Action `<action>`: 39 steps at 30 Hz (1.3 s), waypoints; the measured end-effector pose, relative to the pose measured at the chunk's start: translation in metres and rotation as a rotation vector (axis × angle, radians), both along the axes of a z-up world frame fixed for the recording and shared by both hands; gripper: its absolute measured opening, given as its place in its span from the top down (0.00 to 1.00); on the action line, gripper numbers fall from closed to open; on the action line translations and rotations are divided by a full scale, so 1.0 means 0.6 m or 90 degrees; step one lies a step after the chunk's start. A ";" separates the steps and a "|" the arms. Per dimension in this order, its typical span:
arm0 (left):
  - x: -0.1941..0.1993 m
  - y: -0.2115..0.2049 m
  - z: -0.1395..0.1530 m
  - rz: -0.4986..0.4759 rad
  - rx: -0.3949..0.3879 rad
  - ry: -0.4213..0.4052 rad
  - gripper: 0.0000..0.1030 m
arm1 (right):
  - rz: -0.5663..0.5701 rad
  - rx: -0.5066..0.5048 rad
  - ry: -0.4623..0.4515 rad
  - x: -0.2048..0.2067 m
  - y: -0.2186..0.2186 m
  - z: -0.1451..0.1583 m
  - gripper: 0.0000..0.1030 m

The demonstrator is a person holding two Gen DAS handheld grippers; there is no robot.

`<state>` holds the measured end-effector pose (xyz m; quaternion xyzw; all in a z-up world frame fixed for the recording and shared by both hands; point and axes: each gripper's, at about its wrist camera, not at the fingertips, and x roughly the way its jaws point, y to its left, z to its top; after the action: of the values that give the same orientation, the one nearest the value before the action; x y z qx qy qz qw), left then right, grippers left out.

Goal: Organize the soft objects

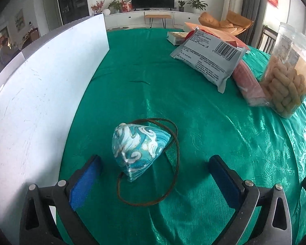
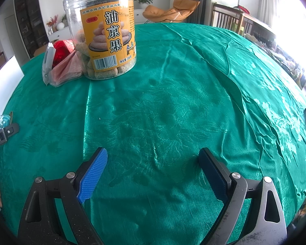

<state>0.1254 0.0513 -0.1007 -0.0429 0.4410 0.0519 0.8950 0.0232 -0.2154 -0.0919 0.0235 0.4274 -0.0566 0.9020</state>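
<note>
Left gripper [image 1: 155, 175]: jaws spread wide, nothing between the pads.
Right gripper [image 2: 153, 173]: jaws spread, hovering over bare green tablecloth [image 2: 173, 106].
Pouch [image 1: 136, 151]: blue-and-white, with brown cord, lay just ahead of the left gripper, at its 12 o'clock.
Snack jar [image 2: 106, 32]: upright at 11 o'clock in the right view.

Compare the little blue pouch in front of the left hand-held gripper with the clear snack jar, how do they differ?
The blue pouch is soft patterned fabric, lying tilted with a brown cord looped around it; the snack jar is rigid clear plastic, standing upright with a yellow label. The pouch lies alone; the jar stands beside packets. Both rest on the green tablecloth.
</note>
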 end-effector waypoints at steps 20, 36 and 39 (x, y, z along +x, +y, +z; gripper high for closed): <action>-0.014 -0.001 0.008 -0.003 0.001 -0.004 0.00 | 0.375 -0.215 -0.071 0.229 0.358 0.172 0.12; -0.014 -0.001 0.012 0.000 0.001 -0.004 0.00 | 0.340 -0.075 0.074 0.302 0.357 0.174 0.86; -0.014 -0.001 0.012 0.000 0.001 -0.004 0.00 | 0.339 -0.064 0.042 0.283 0.350 0.205 0.86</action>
<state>0.1171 0.0505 -0.0937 -0.0421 0.4380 0.0521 0.8965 0.1932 -0.0051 0.0311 -0.1363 0.4445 0.1606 0.8707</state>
